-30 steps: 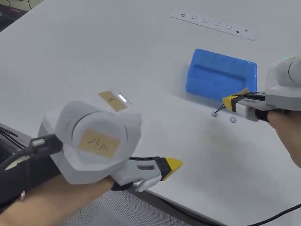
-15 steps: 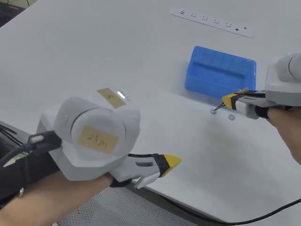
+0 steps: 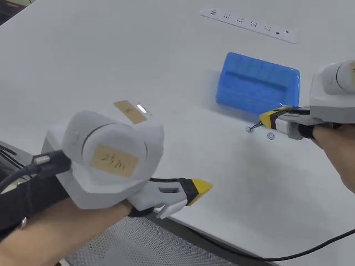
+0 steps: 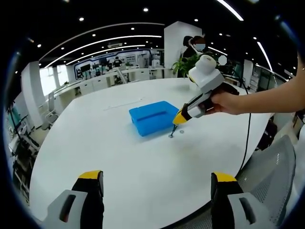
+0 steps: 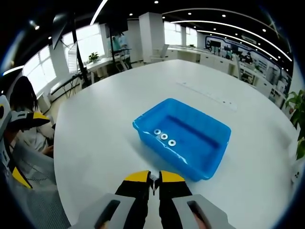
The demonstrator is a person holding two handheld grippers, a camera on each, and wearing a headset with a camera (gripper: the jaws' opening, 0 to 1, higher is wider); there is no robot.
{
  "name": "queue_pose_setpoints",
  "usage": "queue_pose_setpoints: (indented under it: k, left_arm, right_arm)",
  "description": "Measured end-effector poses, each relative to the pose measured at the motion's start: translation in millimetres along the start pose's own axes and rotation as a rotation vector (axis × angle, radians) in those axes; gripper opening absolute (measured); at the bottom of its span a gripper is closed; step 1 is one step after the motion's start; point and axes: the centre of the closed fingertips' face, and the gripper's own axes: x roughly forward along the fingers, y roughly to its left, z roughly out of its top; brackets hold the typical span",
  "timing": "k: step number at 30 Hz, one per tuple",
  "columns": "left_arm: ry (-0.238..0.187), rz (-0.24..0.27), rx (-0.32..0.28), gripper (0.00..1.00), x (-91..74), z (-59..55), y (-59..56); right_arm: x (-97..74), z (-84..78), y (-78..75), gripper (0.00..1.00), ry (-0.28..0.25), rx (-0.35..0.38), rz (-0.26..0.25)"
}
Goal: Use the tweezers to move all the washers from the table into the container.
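right gripper (image 3: 268,119): jaws drawn together and clamped on the tweezers (image 3: 254,127); held low over the table (image 3: 111,66) in a hand (image 3: 335,149).
tweezers: a thin metal stub is seen between the right jaws; the tip is pointed down at the table just ahead of that gripper. Whether anything is pinched in the tip cannot be told.
washer (image 3: 270,136): laid flat on the table, just under the right gripper's nose and just beside the tweezers' tip.
container (image 3: 258,83): blue and open-topped, set upright straight ahead of the right gripper and just past the tweezers' tip.
three washers (image 5: 164,136): laid in a short row on the container's floor, at the wall nearer the right gripper.
left gripper (image 3: 191,195): jaws spread wide with nothing held between them; held at the near table edge, well apart from the right gripper and the container.
power strip (image 3: 249,25): laid far beyond the container.
cable (image 3: 310,249): seen along the near table edge, behind the right gripper.
chair (image 3: 133,244): grey mesh seen below the left gripper.
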Motion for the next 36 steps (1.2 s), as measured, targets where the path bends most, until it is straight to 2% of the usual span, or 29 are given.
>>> queue_pose_setpoints:
  k: [6,13,22,30,36]
  left_arm:
    - [0.0,0.003,-0.003,0.96,0.0,-0.7,0.5]
    - [-0.001,0.002,-0.002,0.96,0.2,0.5,-1.2]
    - [0.002,-0.005,0.006,0.95,1.8,1.7,-4.3]
    - [-0.005,-0.005,0.016,0.95,-0.5,6.0,-4.5]
    - [-0.014,0.004,0.011,0.95,-2.0,8.5,-1.1]
  right_arm:
    - [4.4,5.1,1.2,0.02,0.001,-0.007,-0.011]
    - [3.9,5.1,0.8,0.02,-0.047,-0.019,-0.041]
    - [1.6,6.0,-7.6,0.01,-0.123,0.065,-0.063]
    - [1.7,11.0,-4.0,0.01,-0.108,0.047,-0.052]
    - [-9.0,25.7,-0.8,0.01,-0.12,0.027,-0.041]
